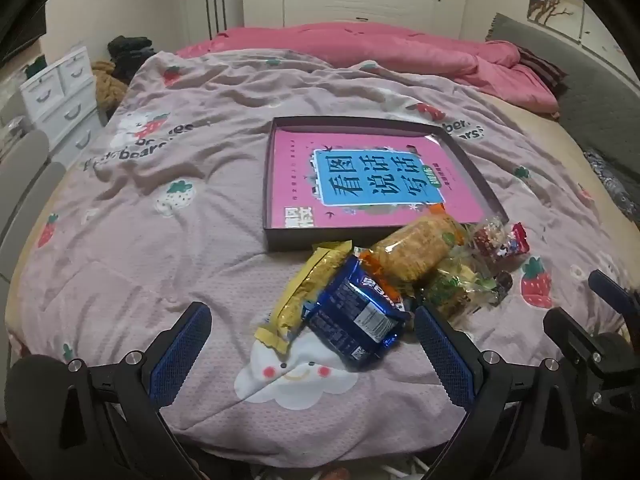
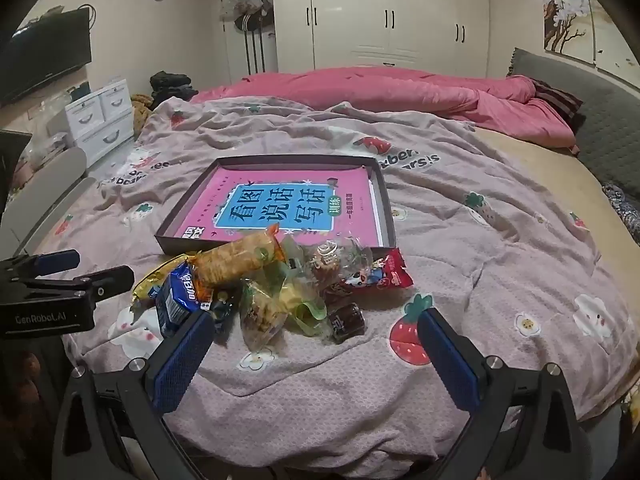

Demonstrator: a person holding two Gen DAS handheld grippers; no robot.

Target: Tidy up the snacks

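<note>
A heap of snack packs lies on the bed in front of a shallow dark box (image 1: pixel 269 184) (image 2: pixel 387 204) that holds a pink book (image 1: pixel 372 176) (image 2: pixel 280 204). The heap has a blue Oreo pack (image 1: pixel 352 312) (image 2: pixel 176 296), a yellow pack (image 1: pixel 308 288) (image 2: pixel 154 280), an orange-ended cracker roll (image 1: pixel 416 248) (image 2: pixel 236 260), a green-wrapped pack (image 1: pixel 456 284) (image 2: pixel 280 304), a red pack (image 1: pixel 504 240) (image 2: pixel 384 272) and a small dark pack (image 2: pixel 346 322). My left gripper (image 1: pixel 312 324) is open just short of the Oreo pack. My right gripper (image 2: pixel 316 332) is open at the heap's near edge. Both are empty.
The bed has a mauve strawberry-print blanket (image 1: pixel 180 240) (image 2: pixel 500 240) and a pink duvet (image 1: pixel 360 48) (image 2: pixel 400 88) at the far side. White drawers (image 1: pixel 60 92) (image 2: pixel 104 116) stand at the left. The left gripper's body (image 2: pixel 48 296) shows in the right wrist view.
</note>
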